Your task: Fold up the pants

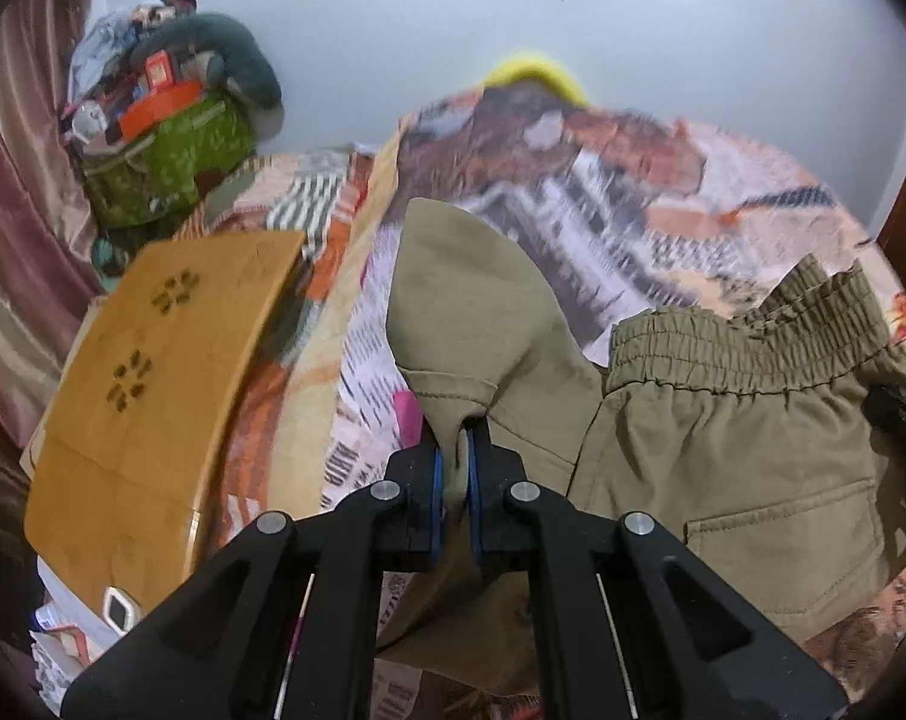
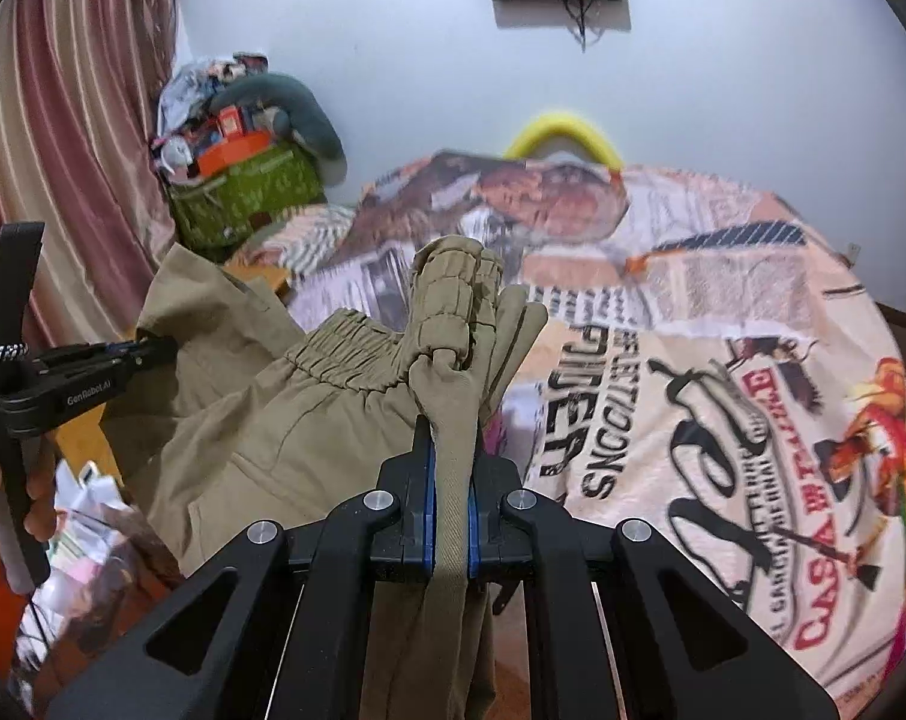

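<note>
Left wrist view: left gripper pinches the khaki pants tight, right gripper clamps bunched waistband fabric, the pants held above the printed blanket.

Pants over blanket (board left).

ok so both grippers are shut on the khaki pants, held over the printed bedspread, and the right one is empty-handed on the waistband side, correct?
Not quite: the right gripper is not empty. The right wrist view shows it shut on a fold of the pants near the waistband. The left gripper is shut on them too, over the bedspread.
</note>
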Demonstrator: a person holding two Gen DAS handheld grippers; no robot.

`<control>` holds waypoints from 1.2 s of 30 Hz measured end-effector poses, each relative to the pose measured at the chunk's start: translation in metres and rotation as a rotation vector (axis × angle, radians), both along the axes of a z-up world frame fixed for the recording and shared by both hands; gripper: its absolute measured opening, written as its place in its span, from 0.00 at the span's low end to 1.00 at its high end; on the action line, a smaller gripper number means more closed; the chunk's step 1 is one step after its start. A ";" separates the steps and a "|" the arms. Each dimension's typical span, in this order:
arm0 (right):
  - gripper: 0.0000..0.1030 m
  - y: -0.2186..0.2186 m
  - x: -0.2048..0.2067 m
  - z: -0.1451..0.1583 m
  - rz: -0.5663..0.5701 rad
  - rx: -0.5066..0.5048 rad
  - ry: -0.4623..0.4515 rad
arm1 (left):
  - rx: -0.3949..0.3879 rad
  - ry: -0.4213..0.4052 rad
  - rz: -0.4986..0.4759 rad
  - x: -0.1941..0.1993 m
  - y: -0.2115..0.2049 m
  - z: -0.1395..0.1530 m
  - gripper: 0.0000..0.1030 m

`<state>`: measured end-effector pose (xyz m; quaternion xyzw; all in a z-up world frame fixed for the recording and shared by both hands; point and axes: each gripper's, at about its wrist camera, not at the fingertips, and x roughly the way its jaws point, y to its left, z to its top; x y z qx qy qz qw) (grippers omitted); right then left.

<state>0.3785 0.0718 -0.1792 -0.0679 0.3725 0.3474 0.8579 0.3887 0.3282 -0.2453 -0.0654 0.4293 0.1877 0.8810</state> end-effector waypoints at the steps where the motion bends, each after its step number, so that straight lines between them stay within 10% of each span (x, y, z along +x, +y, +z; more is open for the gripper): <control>1: 0.06 0.002 0.002 -0.007 0.001 -0.010 0.010 | 0.001 0.018 0.001 0.003 0.001 -0.010 0.07; 15: 0.16 -0.012 0.012 -0.048 -0.033 -0.113 0.125 | 0.060 0.203 0.050 -0.005 0.024 -0.080 0.36; 20: 0.46 -0.019 0.005 -0.041 -0.051 -0.167 0.130 | 0.080 0.200 0.013 -0.028 0.009 -0.059 0.53; 36: 0.47 -0.056 -0.118 0.092 -0.011 0.018 -0.120 | 0.091 -0.066 -0.091 -0.137 -0.072 0.087 0.62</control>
